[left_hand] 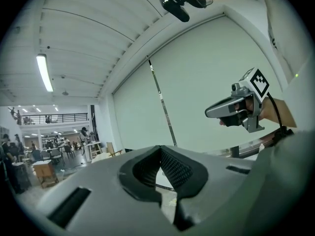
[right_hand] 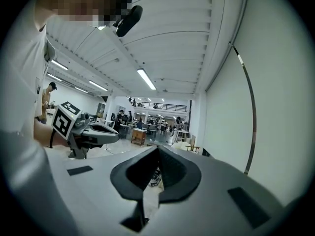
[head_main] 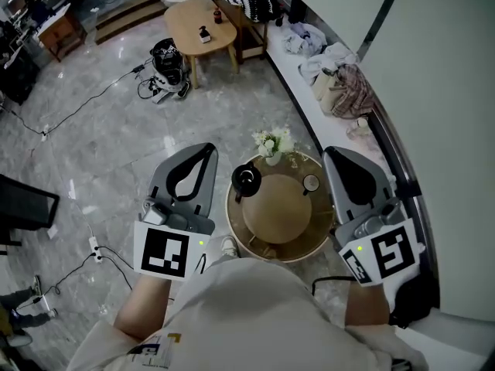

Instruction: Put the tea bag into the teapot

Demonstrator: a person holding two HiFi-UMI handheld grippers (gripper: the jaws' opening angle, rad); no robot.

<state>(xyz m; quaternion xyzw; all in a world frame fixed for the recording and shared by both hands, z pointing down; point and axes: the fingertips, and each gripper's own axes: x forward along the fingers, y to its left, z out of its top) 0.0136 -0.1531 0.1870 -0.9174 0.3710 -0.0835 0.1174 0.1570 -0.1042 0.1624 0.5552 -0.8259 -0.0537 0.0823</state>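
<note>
A black teapot [head_main: 246, 180] stands at the back left of a small round table [head_main: 234, 221], beside a round wooden board [head_main: 277, 207]. I cannot make out a tea bag in any view. My left gripper [head_main: 207, 150] is held to the left of the table, shut and empty, with its tips [left_hand: 160, 149] meeting and aimed above the table. My right gripper [head_main: 329, 154] is held to the right of the table, also shut with nothing in it [right_hand: 157, 149]. Each gripper view shows the other gripper in the air: the right one [left_hand: 231, 109] and the left one [right_hand: 93, 132].
A small cup [head_main: 311, 182] and a vase of white flowers [head_main: 272, 142] stand at the table's back edge. A white ledge [head_main: 309, 91] with clothes and bags runs along the wall on the right. A wooden table [head_main: 199, 23] and cables [head_main: 93, 99] lie further off on the floor.
</note>
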